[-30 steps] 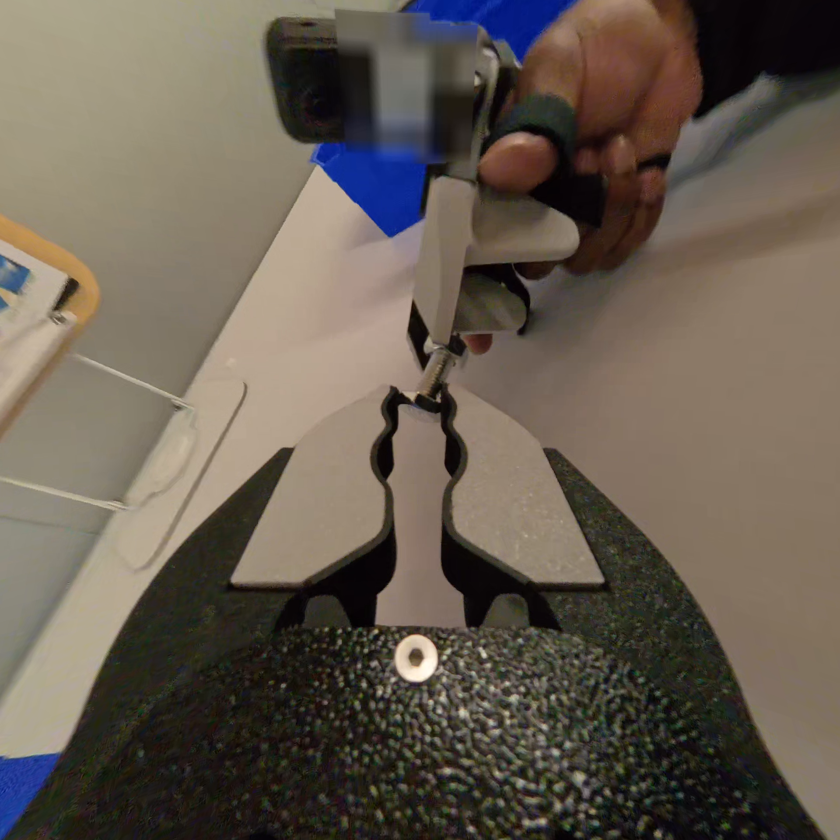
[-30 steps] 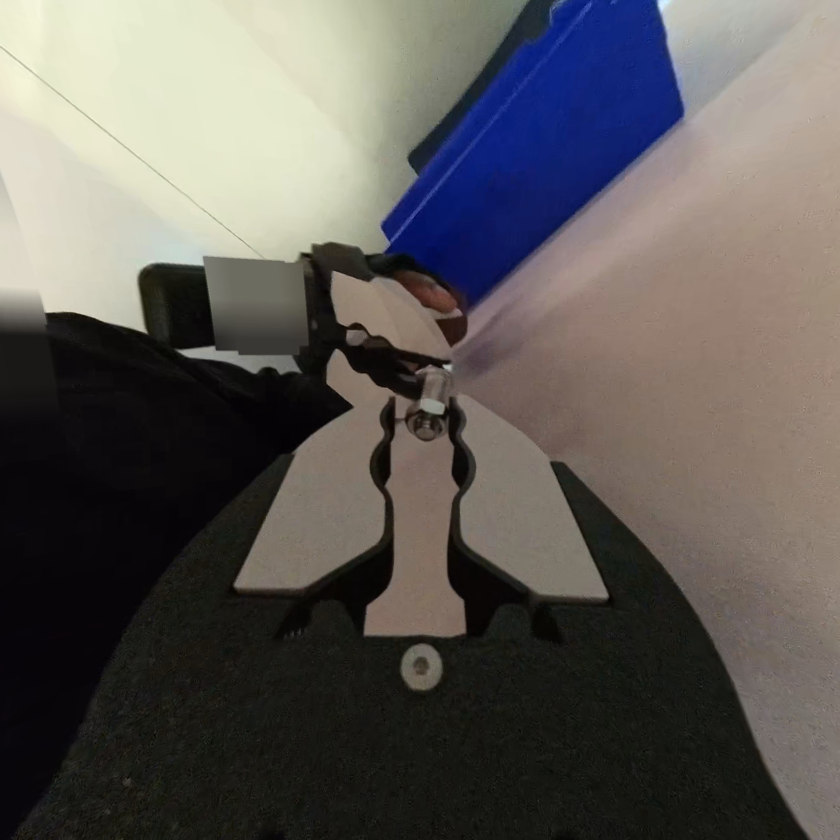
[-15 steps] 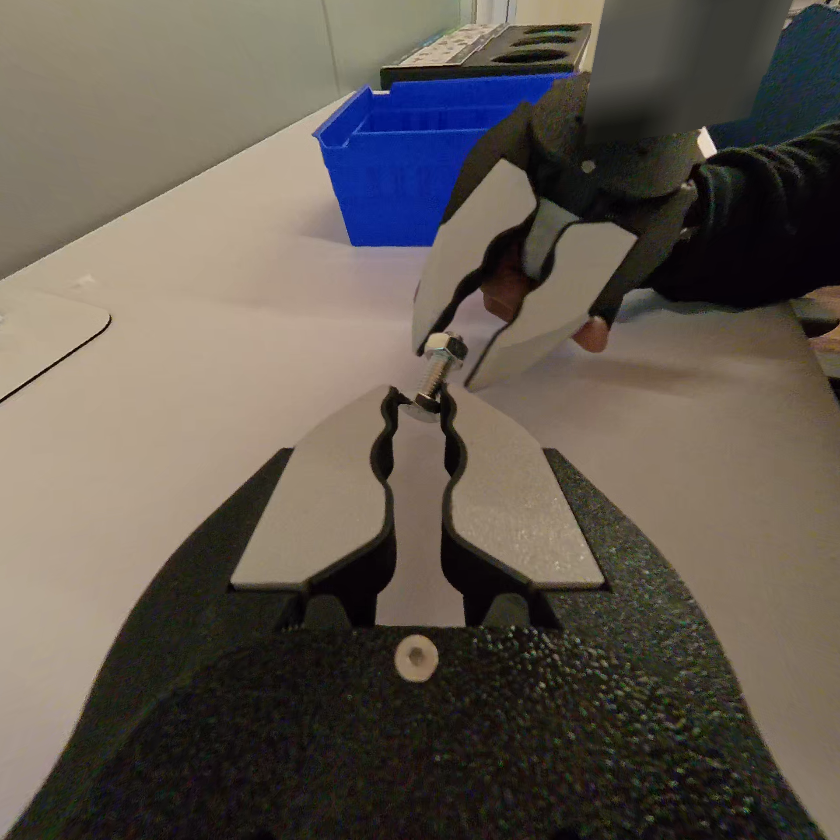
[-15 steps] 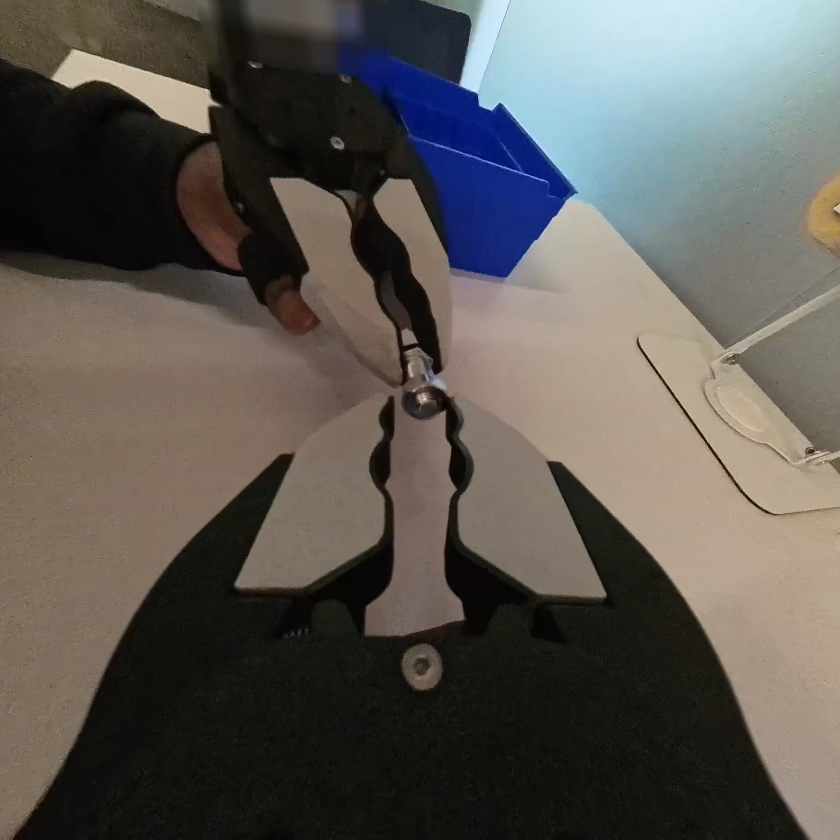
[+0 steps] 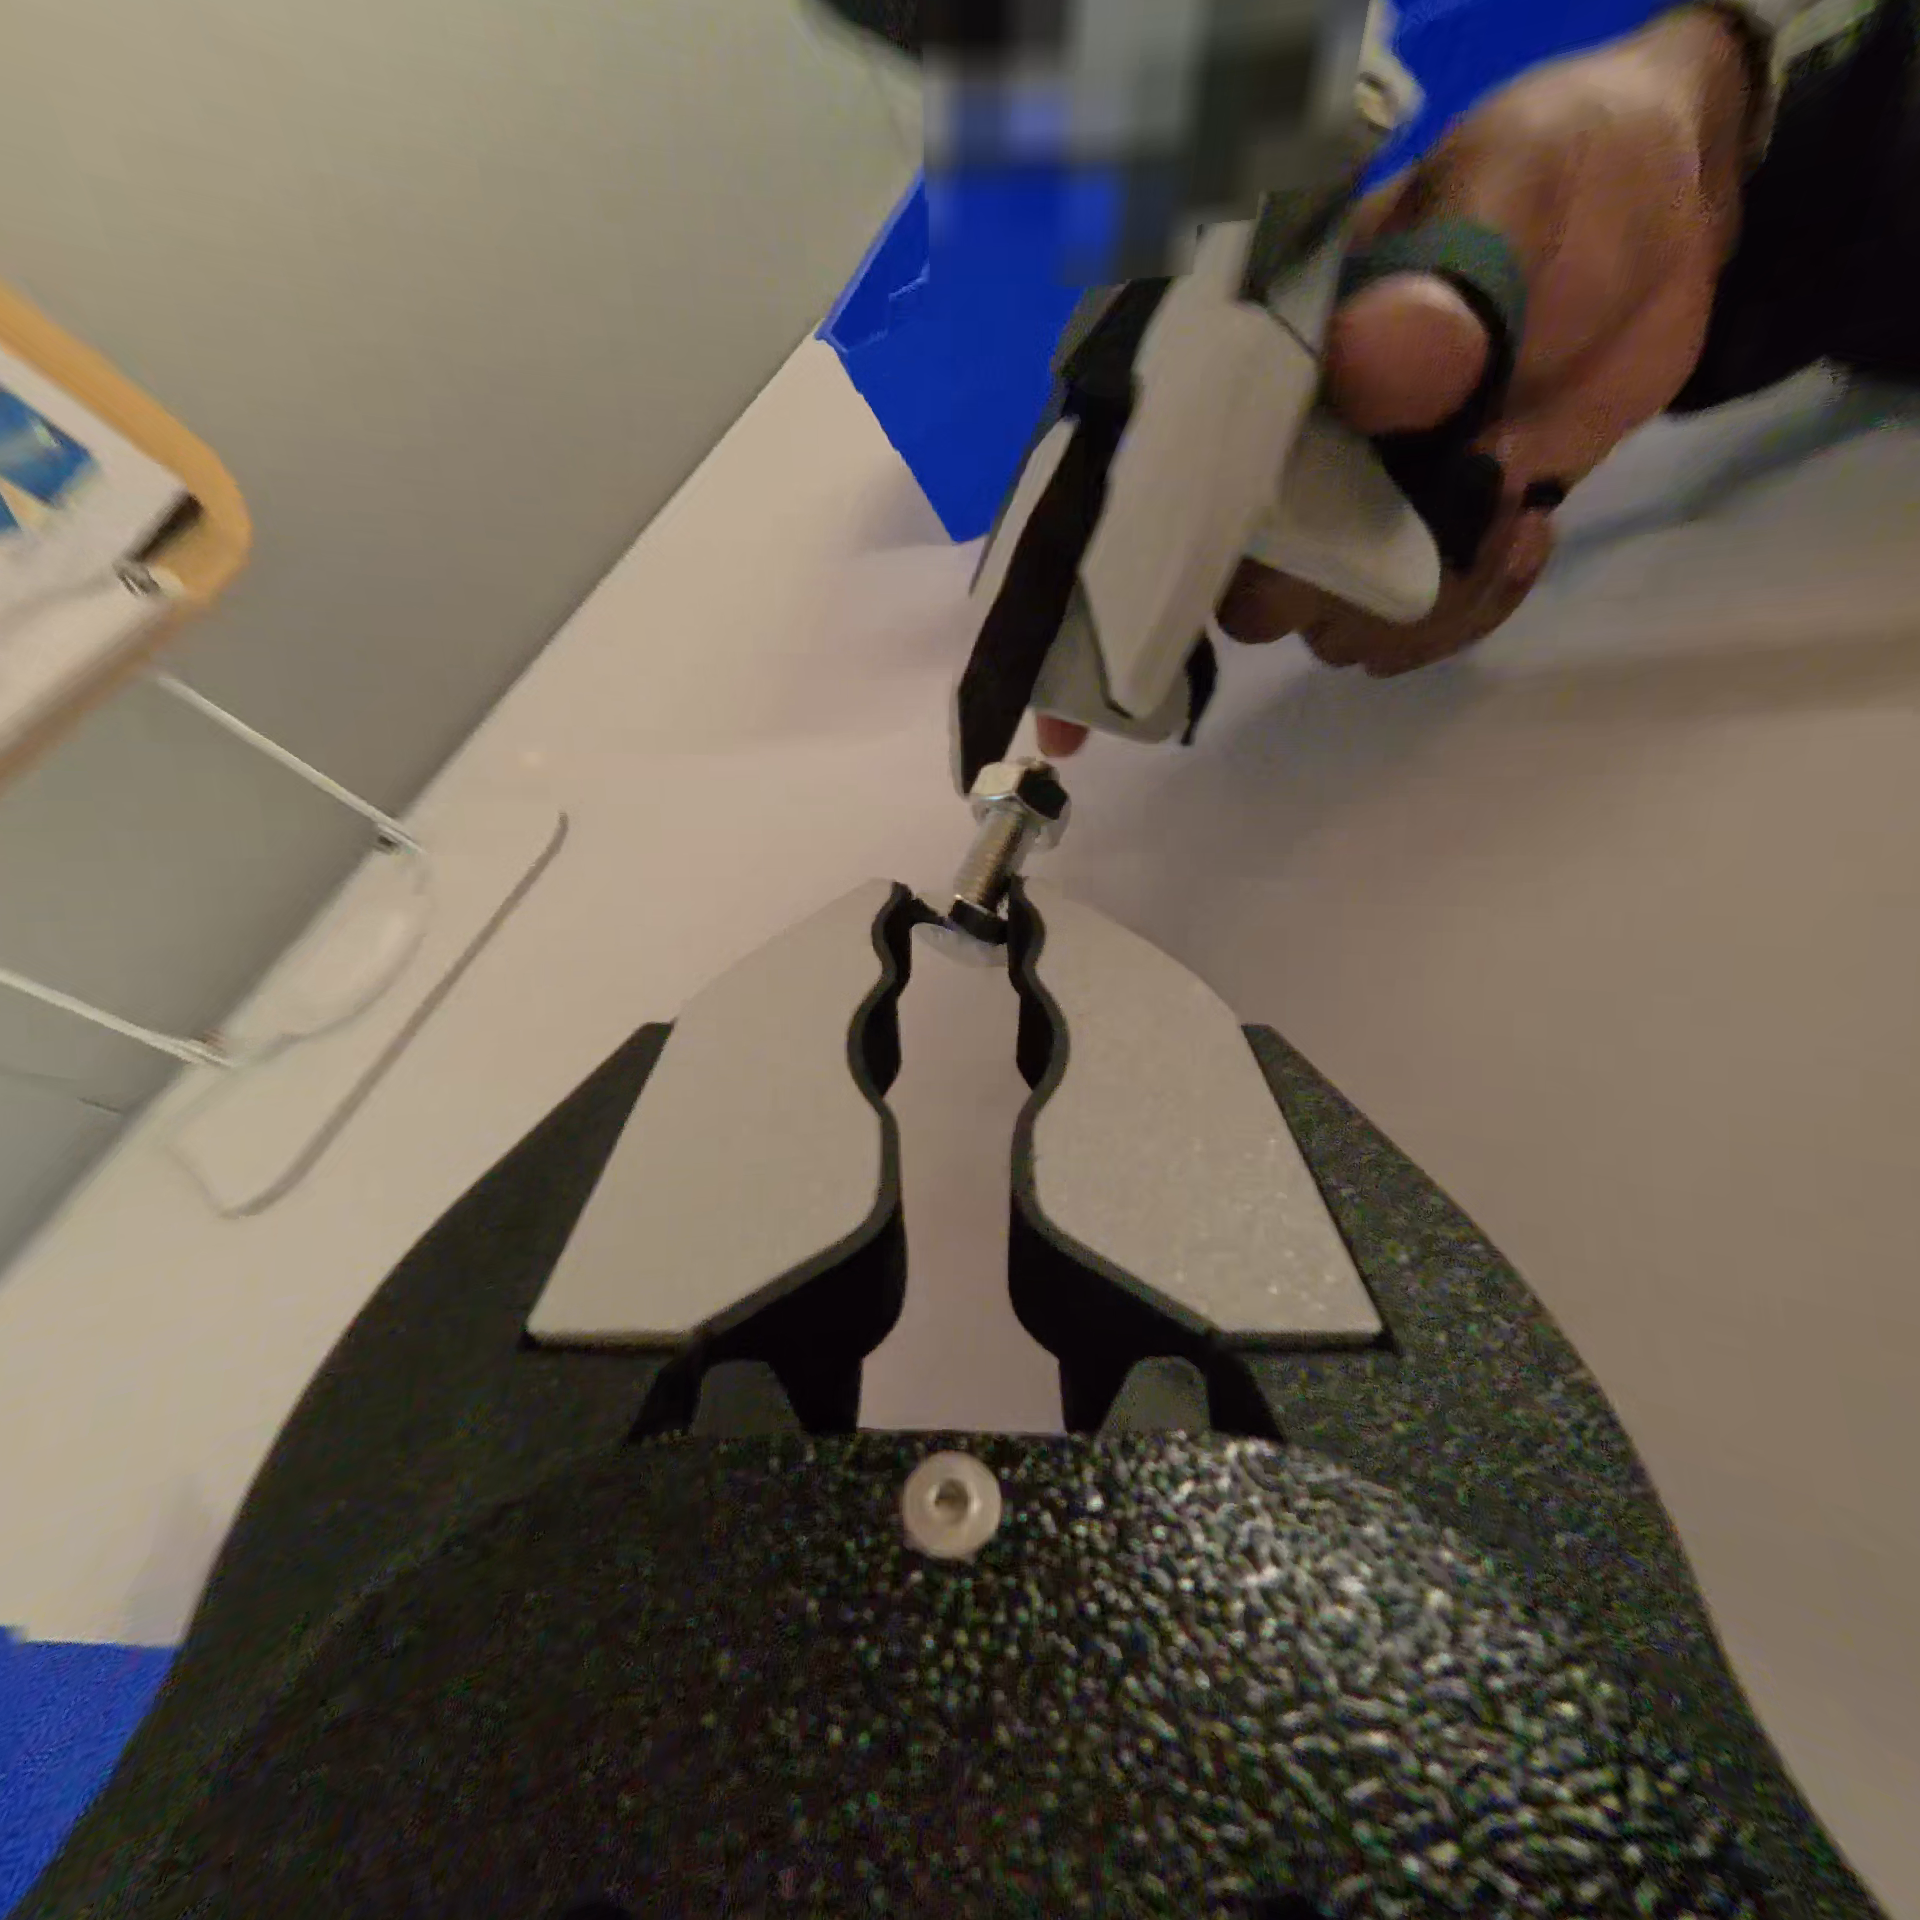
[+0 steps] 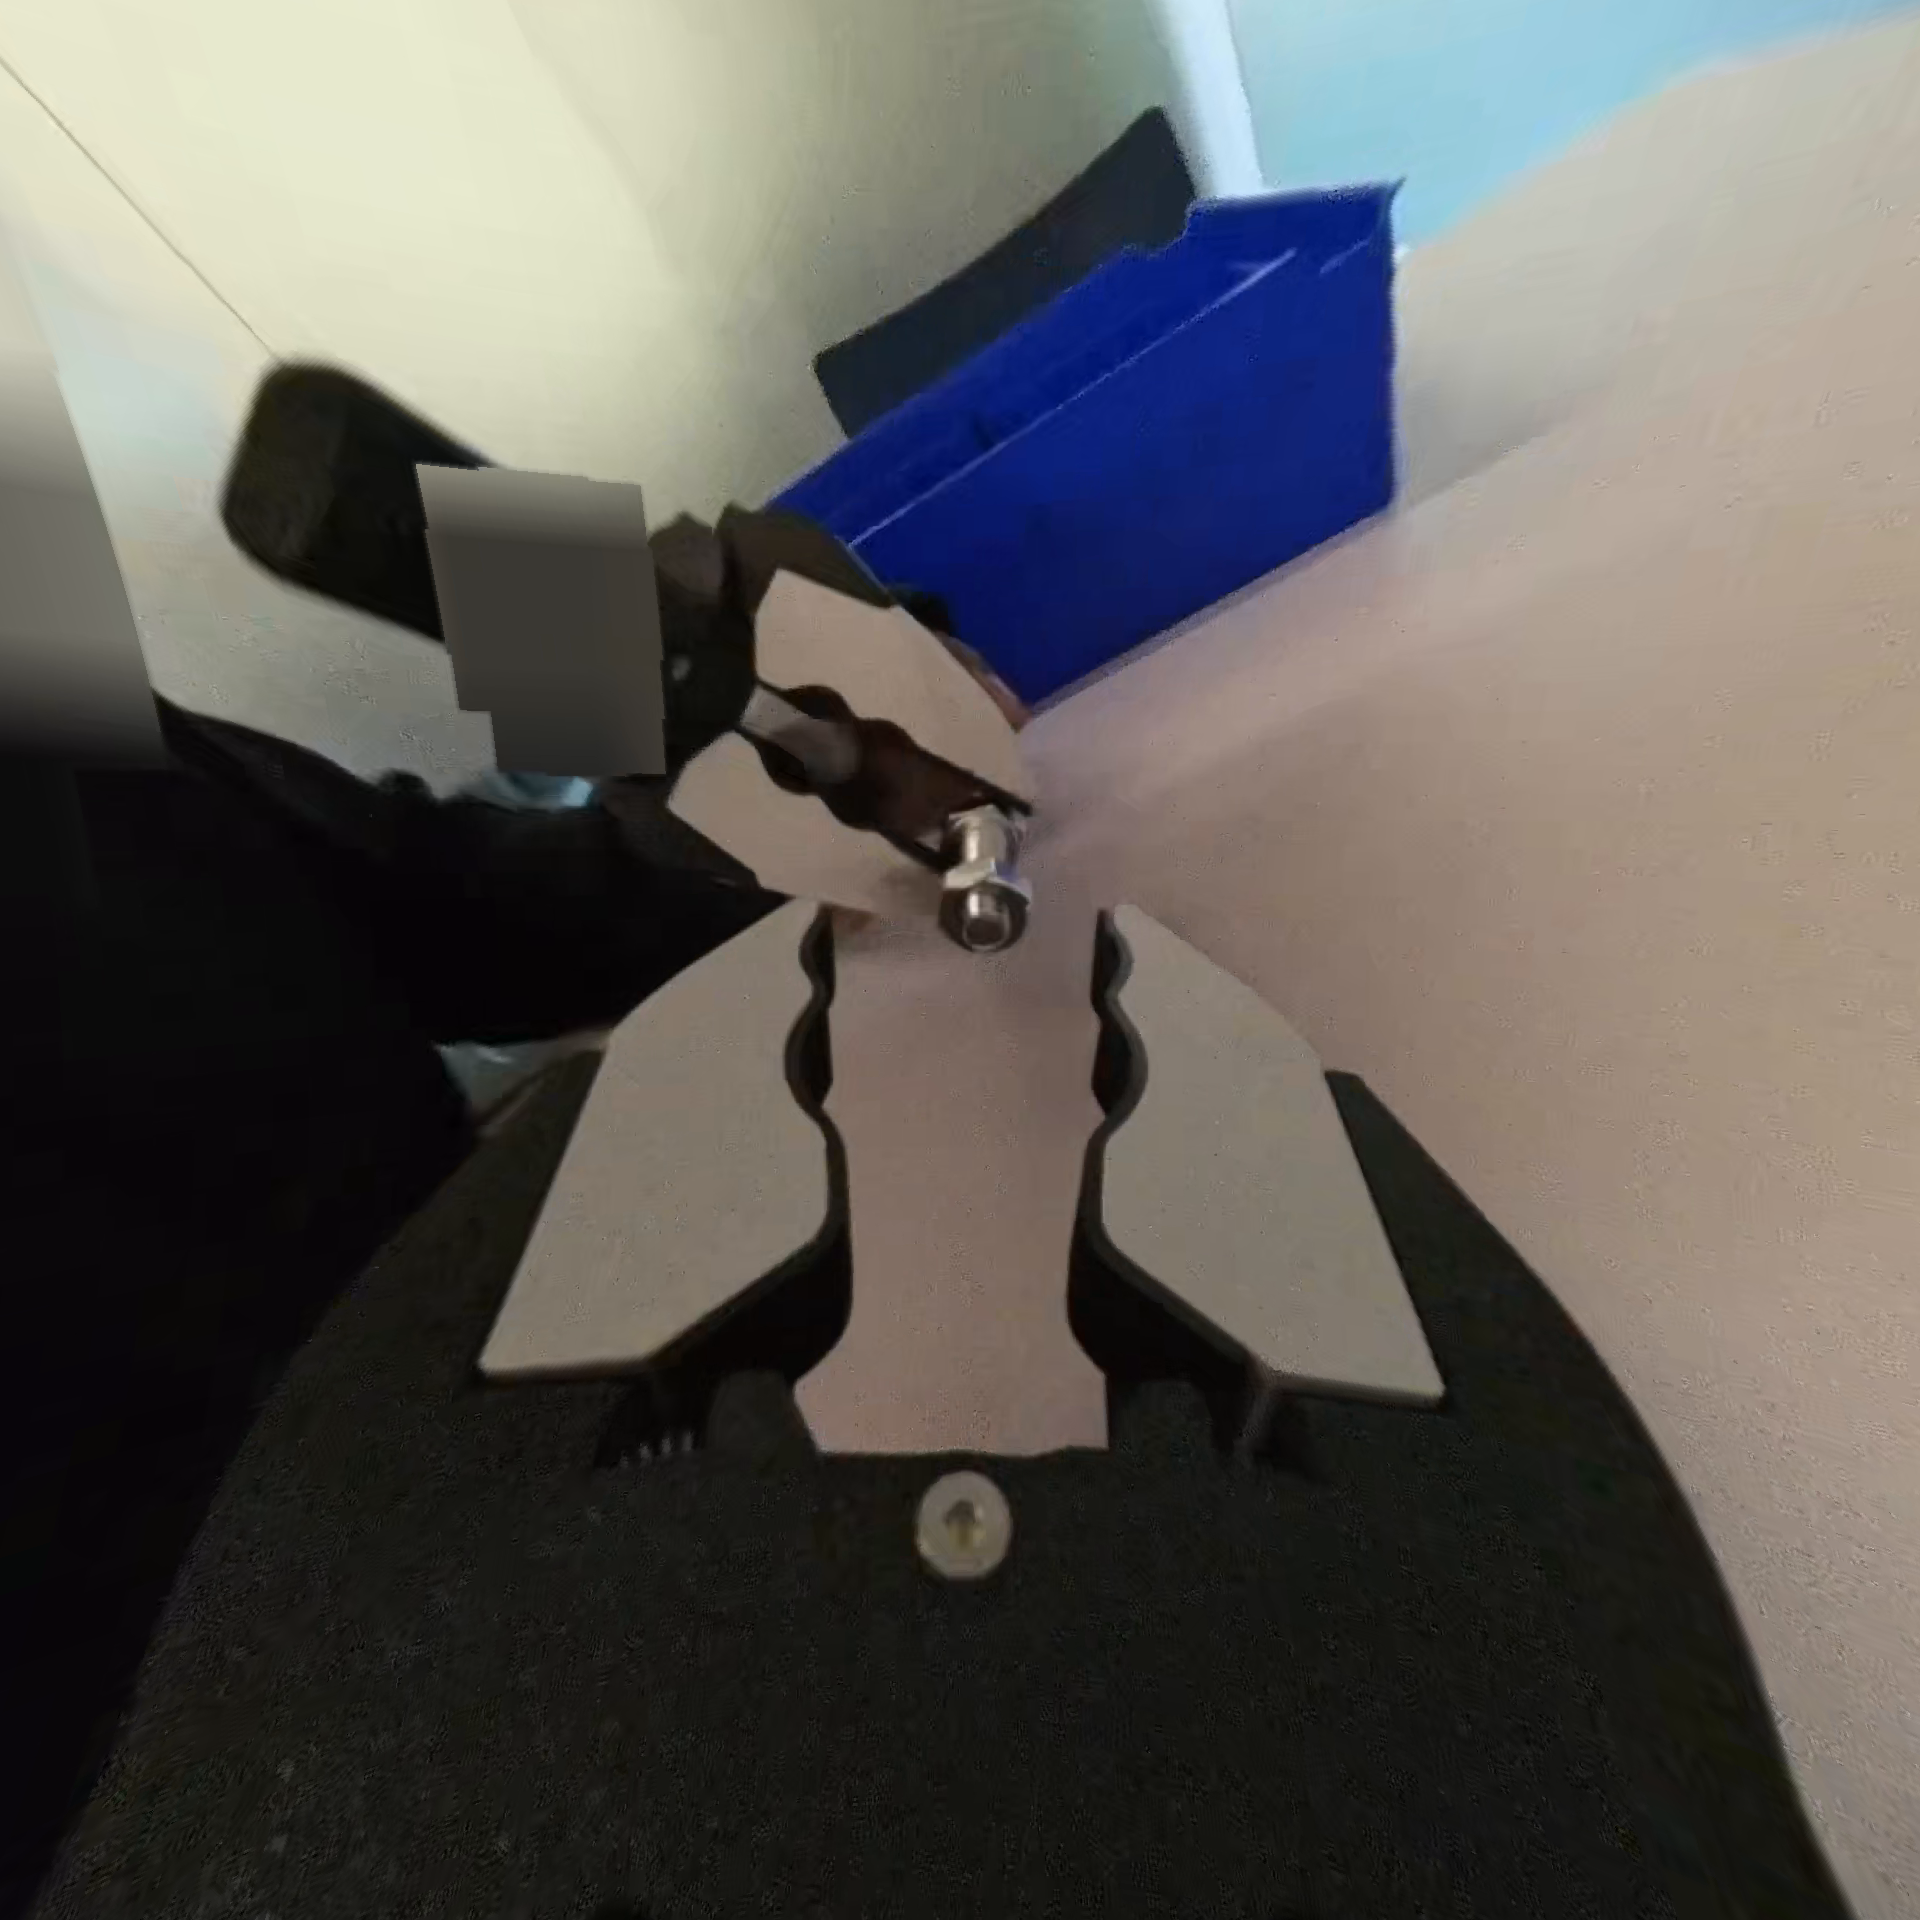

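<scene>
Left gripper [image 5: 961,925] pinches the bolt [image 5: 992,862] by its head; right gripper [image 6: 961,925] stands spread, fingers clear of the nut [image 5: 1023,795]. With only that narrow hold, the bolt could twist or slip free.

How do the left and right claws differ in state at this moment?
The left claw is nearly closed, its pads pressed on the head of a silver threaded bolt; the right claw stands wide, gripping nothing. The bolt's silver hex nut sits free between the right claw's tips. Both have grey fingers on black bodies over the white table.
</scene>
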Demonstrator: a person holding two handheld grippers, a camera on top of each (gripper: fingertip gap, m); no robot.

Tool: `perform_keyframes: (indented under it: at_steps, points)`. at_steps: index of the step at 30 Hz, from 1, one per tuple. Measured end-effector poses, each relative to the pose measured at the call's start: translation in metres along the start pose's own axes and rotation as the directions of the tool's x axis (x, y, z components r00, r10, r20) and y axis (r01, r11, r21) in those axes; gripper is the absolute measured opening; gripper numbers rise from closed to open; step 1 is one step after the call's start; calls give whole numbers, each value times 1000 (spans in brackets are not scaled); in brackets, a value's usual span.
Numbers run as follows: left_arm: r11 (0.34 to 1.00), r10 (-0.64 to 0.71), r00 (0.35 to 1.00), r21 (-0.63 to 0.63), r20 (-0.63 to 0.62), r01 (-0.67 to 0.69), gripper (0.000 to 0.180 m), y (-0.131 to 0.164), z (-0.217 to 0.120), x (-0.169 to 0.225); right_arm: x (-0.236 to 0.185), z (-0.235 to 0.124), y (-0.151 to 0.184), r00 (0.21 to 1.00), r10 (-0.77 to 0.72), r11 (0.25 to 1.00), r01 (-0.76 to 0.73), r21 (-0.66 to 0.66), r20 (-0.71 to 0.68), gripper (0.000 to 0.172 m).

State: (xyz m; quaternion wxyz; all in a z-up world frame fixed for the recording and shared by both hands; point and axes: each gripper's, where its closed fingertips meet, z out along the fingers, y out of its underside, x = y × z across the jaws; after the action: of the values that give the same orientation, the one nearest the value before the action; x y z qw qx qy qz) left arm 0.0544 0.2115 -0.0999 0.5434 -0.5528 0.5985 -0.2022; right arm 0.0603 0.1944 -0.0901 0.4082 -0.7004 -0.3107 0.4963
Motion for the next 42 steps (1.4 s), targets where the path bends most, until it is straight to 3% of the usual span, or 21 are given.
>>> perform_keyframes:
  at_steps: [2, 5, 7, 10, 11, 13, 16, 19, 21, 25, 29, 32, 35, 36, 38, 40, 42]
  points:
    - [990, -137, 989, 28, -61, 139, 17, -1, -2, -1, 5, -4, -5, 964, -230, 973, 229, -20, -131, 49]
    - [966, -248, 961, 48, -122, 255, 17, -2, -3, -2, 4, -5, -7, 832, -501, 865, 491, -105, -236, 48]
    - [957, -277, 948, 41, -154, 286, 17, -1, -2, 2, 2, -2, -3, 755, -607, 794, 586, -160, -247, 44]
    - [967, -246, 953, 25, -175, 254, 17, -1, 2, 10, 0, 5, 9, 721, -655, 755, 617, -224, -224, 28]
    - [974, -220, 959, 19, -179, 227, 17, -1, 3, 15, 0, 7, 13, 732, -644, 764, 600, -238, -221, 18]
    - [992, -126, 983, -8, -131, 126, 17, 4, 6, 17, 4, 8, 19, 808, -550, 830, 499, -249, -212, 18]
    - [989, 140, 990, -35, -18, -140, 17, 6, 6, 16, 3, 9, 24, 978, -153, 978, 129, -166, -139, 17]
    - [961, 277, 961, -17, 25, -277, 17, -2, 5, 20, -7, 9, 18, 976, 207, 976, -202, -76, 68, 20]
    - [978, 208, 978, -12, 2, -208, 17, -3, 7, 20, -10, 7, 7, 966, 223, 975, -223, -17, 130, 33]
    - [999, -39, 998, 2, -45, 39, 17, 2, 4, 7, -3, 2, -1, 986, -156, 988, 155, -21, -55, 49]
    - [967, -247, 960, 38, -132, 254, 17, 0, 0, 3, -1, -2, -7, 810, -541, 840, 532, -107, -227, 49]
    - [951, -296, 937, 40, -187, 308, 17, -2, 0, 8, -2, 2, 0, 680, -691, 722, 661, -202, -245, 43]
    - [949, -297, 927, 35, -231, 313, 17, -3, 2, 17, -2, 7, 10, 648, -728, 686, 682, -255, -225, 21]
    - [955, -282, 931, 30, -230, 297, 17, -2, 3, 19, -1, 7, 12, 667, -710, 704, 659, -265, -226, 19]
    - [979, -194, 965, 27, -176, 201, 17, 1, 5, 20, 1, 7, 14, 791, -575, 813, 526, -248, -209, 19]
    - [999, -16, 997, 38, -81, 19, 17, -1, 4, 18, -2, 7, 15, 947, -286, 951, 261, -164, -148, 18]
    - [982, 182, 983, 39, -1, -182, 17, -5, 1, 18, -8, 7, 17, 999, 45, 993, -45, -110, -8, 18]
